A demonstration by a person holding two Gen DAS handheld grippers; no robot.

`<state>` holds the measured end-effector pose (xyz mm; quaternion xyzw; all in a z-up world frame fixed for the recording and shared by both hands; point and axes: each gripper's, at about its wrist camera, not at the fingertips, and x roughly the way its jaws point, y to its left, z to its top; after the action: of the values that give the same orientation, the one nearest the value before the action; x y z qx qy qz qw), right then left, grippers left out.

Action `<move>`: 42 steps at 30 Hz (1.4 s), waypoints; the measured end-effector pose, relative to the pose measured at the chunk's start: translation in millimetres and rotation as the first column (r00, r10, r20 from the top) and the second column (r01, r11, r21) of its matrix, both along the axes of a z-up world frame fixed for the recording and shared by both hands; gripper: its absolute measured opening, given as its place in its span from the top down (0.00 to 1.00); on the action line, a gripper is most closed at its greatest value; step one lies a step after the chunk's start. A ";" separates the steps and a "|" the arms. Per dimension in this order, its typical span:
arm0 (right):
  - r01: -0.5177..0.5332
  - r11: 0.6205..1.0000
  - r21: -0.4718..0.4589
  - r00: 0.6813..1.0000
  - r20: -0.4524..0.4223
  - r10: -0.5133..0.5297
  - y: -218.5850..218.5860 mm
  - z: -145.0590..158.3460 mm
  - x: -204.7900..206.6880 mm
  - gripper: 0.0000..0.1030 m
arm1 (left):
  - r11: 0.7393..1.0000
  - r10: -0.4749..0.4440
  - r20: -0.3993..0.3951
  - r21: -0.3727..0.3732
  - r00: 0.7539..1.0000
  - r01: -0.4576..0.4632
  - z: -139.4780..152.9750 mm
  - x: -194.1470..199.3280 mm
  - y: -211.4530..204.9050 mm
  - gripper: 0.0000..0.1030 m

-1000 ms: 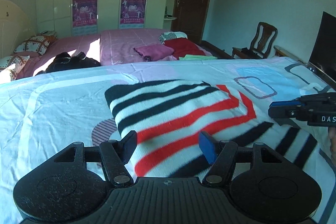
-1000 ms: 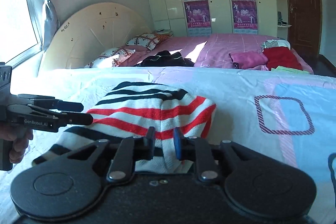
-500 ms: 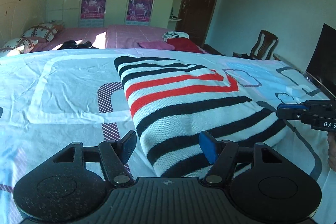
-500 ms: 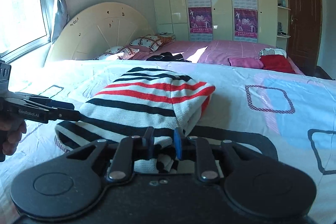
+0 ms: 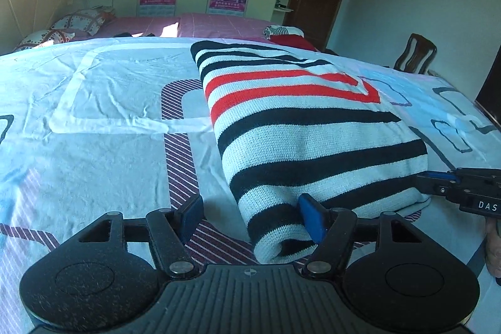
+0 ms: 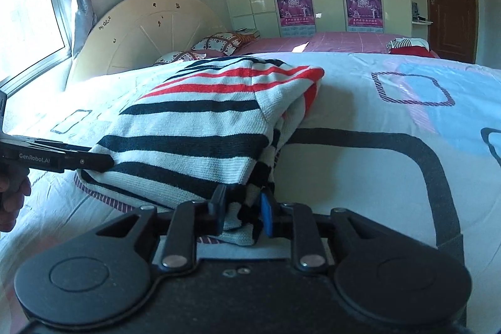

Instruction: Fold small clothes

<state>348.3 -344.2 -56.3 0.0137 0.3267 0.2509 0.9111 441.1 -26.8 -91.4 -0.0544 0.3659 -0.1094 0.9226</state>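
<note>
On the bed (image 5: 94, 146), a striped knit sweater (image 5: 300, 127) lies doubled over near its front edge. The left gripper (image 5: 250, 218) has jaws wide open, 1 pad against the near fold; the right gripper (image 6: 241, 208) is clamped on the sweater's near corner. Folding looks largely done, pending release and perhaps 1 more fold.

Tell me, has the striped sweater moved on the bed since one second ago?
Yes. The striped sweater, held by the right gripper, now covers the black outline printed on the sheet, so it came toward the camera.
</note>
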 end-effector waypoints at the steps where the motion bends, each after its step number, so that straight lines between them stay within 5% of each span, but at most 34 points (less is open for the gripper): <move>1: 0.006 1.000 0.003 1.000 -0.004 -0.006 -0.9 0.0 0.8 0.76 | 1.000 0.004 0.001 -0.003 1.000 -0.004 -0.3 0.3 0.5 0.33; 3: 0.028 1.000 0.009 0.999 -0.016 -0.027 -2.0 -0.2 1.7 0.69 | 1.000 0.009 0.003 -0.015 1.000 -0.009 -1.9 0.0 1.8 0.33; 16: 0.200 0.980 0.013 0.968 -0.160 -0.195 9.8 10.0 -12.4 0.75 | 0.998 -0.064 -0.030 0.000 0.997 0.065 5.4 -13.5 15.5 0.33; 24: 0.280 0.960 0.025 0.948 -0.166 -0.272 9.0 26.0 -22.9 0.70 | 0.994 -0.107 -0.014 0.034 0.994 0.108 11.8 -24.1 17.0 0.33; 29: 0.380 0.902 0.206 0.919 -0.197 -0.342 -30.5 44.2 -29.4 0.63 | 0.982 -0.083 0.007 -0.170 0.997 0.083 32.3 -18.6 50.0 0.33; 31: 0.399 0.877 0.268 0.910 -0.236 -0.341 -43.3 45.9 -17.5 0.50 | 0.953 -0.096 -0.044 -0.293 0.994 0.079 30.0 -1.3 58.3 0.33; 33: 0.401 0.856 0.326 0.908 -0.263 -0.326 -52.3 46.0 -3.2 0.16 | 0.917 -0.109 -0.091 -0.393 0.990 0.065 23.3 15.4 63.2 0.33; 37: 0.393 0.814 0.427 0.899 -0.362 -0.244 -63.3 30.9 37.8 0.16 | 0.858 -0.102 -0.185 -0.514 0.977 -0.008 0.4 45.8 66.5 0.29; 42: 0.362 0.808 0.465 0.879 -0.458 -0.131 -68.5 -3.3 82.2 0.16 | 0.806 -0.097 -0.242 -0.588 0.965 -0.066 -22.8 70.0 64.1 0.23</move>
<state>430.6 -412.8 -59.6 0.3629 0.4195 0.2005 0.8075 511.0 37.3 -114.2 -0.3499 0.4319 -0.2173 0.8024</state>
